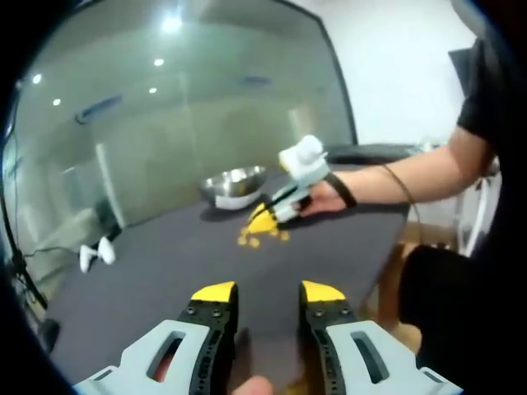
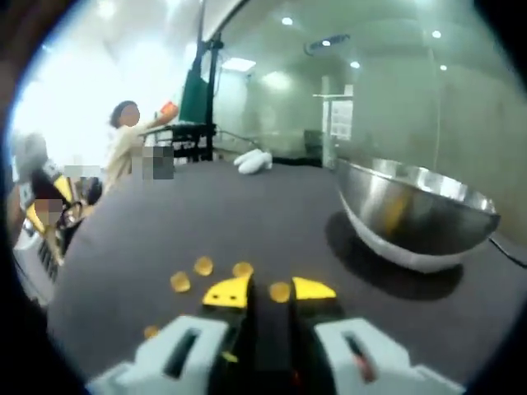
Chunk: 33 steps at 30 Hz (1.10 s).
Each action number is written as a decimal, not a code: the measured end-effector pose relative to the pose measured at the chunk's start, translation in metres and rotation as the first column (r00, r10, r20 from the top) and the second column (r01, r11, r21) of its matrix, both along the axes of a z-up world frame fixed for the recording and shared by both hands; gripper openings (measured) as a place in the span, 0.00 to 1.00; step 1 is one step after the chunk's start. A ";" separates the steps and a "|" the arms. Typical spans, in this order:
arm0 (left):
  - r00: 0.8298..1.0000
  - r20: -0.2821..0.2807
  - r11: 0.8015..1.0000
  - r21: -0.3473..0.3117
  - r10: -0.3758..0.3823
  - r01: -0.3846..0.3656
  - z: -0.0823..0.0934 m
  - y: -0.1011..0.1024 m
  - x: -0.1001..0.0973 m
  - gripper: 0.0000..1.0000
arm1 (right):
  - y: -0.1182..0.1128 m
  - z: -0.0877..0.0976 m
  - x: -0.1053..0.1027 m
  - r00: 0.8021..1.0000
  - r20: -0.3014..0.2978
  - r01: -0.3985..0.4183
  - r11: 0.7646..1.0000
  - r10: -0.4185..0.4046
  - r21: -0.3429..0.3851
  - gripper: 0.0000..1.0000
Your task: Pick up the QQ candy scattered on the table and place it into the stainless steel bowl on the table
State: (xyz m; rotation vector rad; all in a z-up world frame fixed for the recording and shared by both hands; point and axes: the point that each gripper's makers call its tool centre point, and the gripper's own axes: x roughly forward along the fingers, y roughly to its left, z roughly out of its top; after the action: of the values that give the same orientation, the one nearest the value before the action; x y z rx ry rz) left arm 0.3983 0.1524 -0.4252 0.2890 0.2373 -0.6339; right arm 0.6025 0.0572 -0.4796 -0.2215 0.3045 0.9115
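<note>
Several yellow QQ candies lie on the dark table just ahead of my right gripper. Its jaws stand open and low over the table, and one candy sits between the yellow tips without being clamped. The stainless steel bowl stands upright to the right of it. My left gripper hovers open with nothing between its jaws, back from the candies. From there I see the right gripper in a hand, tips down at the candy patch, and the bowl behind it.
Two white objects lie near the table's far-left side. A glass wall runs behind the table. A person stands in the background, and my left gripper appears at the left edge.
</note>
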 end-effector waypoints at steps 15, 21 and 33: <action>1.000 0.000 1.000 -0.004 0.017 -0.017 0.000 0.004 0.001 0.31 | 0.000 0.000 -0.002 1.000 0.014 -0.007 1.000 0.007 0.008 0.09; 1.000 0.004 1.000 0.000 0.025 -0.025 0.003 0.009 -0.001 0.31 | -0.002 0.001 -0.002 1.000 0.003 0.011 1.000 -0.011 0.022 0.09; 0.999 0.008 0.999 -0.001 0.039 -0.039 0.003 0.015 -0.002 0.31 | -0.029 0.056 0.011 0.994 0.037 0.095 0.985 -0.102 0.142 0.08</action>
State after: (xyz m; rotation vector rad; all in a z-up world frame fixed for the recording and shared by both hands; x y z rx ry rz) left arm 0.3959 0.1669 -0.4223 0.2850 0.2347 -0.5945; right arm 0.6137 0.0284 -0.4231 -0.0961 0.2082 0.8253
